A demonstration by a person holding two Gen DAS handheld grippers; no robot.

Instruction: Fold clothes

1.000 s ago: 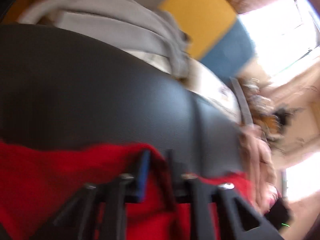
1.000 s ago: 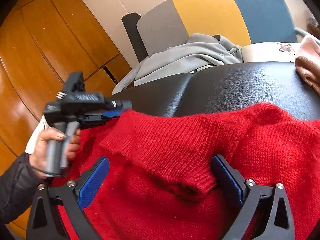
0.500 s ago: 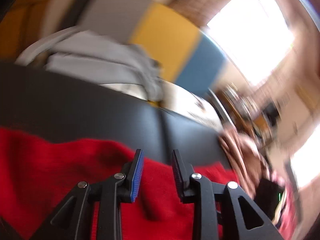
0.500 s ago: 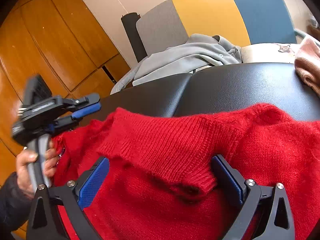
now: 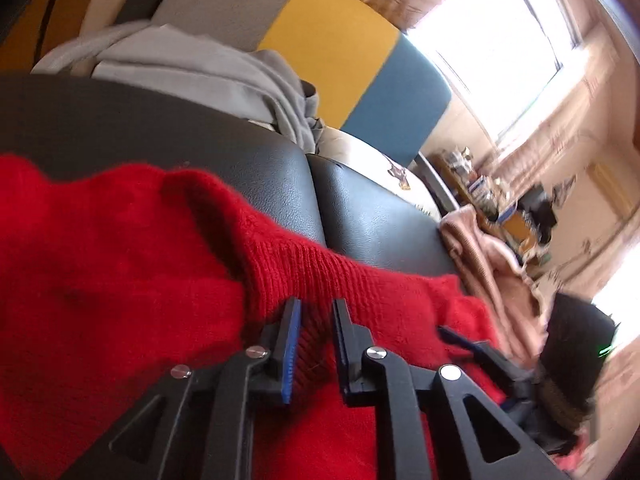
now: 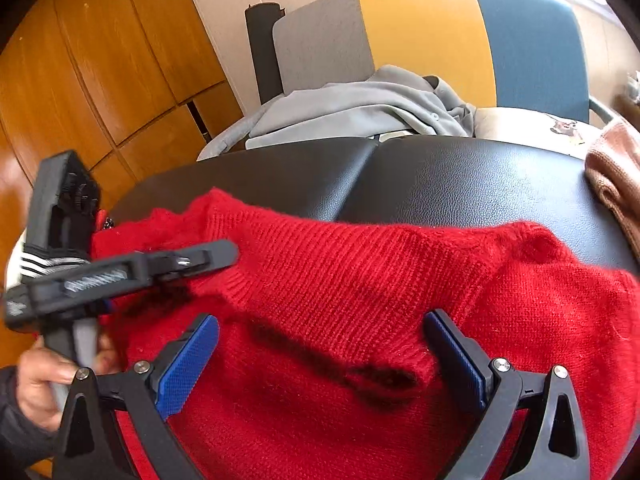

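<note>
A red knitted sweater [image 6: 360, 280] lies on a black padded table [image 6: 440, 184], with a ribbed sleeve cuff folded across its body. My right gripper [image 6: 320, 344] is open, its blue pads wide apart on either side of the cuff. My left gripper [image 5: 314, 312] hovers over the cuff's ribbed end [image 5: 320, 264] with its jaws narrowly apart and red knit showing in the gap. It also shows in the right wrist view [image 6: 224, 254], over the sweater's left part. The sweater fills the lower left wrist view [image 5: 120, 280].
A grey garment [image 6: 360, 112] is heaped behind the table against a chair [image 6: 440, 40] of grey, yellow and blue. A pink knitted garment [image 6: 616, 176] lies on the table's right edge, and shows in the left wrist view [image 5: 488, 264]. Wooden cabinets [image 6: 100, 80] stand at left.
My left gripper let go of the sweater's left edge, opened a little and swung right onto the folded cuff. My right gripper has stayed open over the cuff.
</note>
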